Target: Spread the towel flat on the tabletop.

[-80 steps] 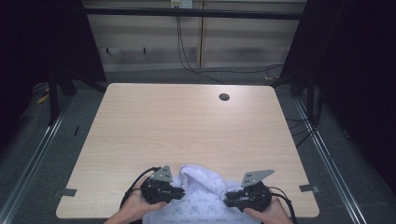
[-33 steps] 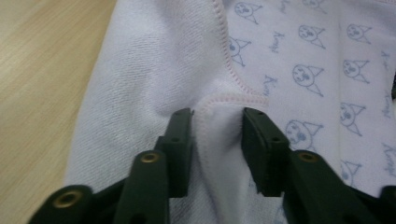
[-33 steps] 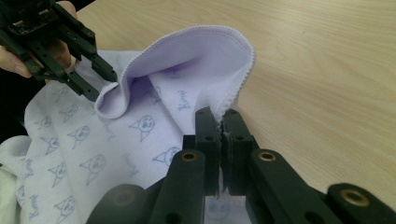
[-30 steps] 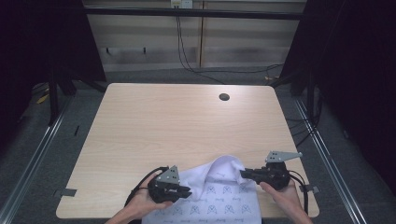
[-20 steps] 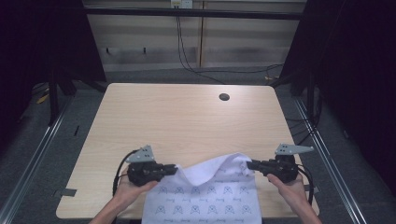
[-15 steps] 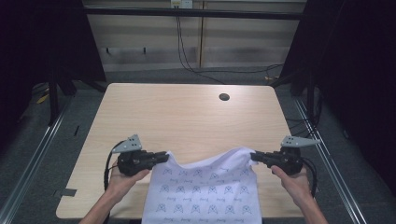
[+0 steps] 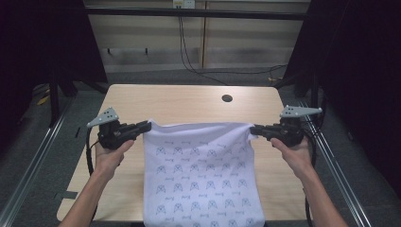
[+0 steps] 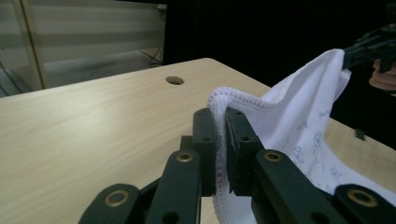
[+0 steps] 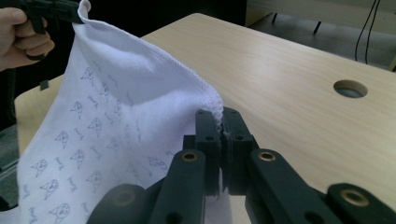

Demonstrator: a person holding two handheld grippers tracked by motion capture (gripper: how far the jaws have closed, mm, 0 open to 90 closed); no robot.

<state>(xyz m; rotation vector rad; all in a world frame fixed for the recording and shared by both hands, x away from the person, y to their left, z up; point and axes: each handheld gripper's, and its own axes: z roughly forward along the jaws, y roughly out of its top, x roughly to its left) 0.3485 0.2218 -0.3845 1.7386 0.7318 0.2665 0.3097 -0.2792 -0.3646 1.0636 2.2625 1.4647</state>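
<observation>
A white cloth (image 7: 201, 170) printed with small grey figures hangs stretched above the wooden table (image 7: 189, 101), its lower part draping toward the front edge. My left gripper (image 7: 145, 126) is shut on the cloth's upper left corner (image 8: 219, 100), the hem pinched between its black jaws. My right gripper (image 7: 252, 130) is shut on the upper right corner (image 9: 215, 105). Both grippers are held level and wide apart, so the top edge runs taut between them. In the right gripper view the left gripper (image 9: 70, 13) shows far off at the cloth's other corner.
A round hole (image 7: 227, 98) sits in the tabletop at the back right. Bare wood lies behind the cloth. Metal rails (image 7: 33, 161) run along both sides of the table, and cables (image 7: 189, 52) hang by the back wall.
Both hands rose and spread apart from the front edge. The bunched cloth has been pulled open into a flat hanging sheet between the grippers.
</observation>
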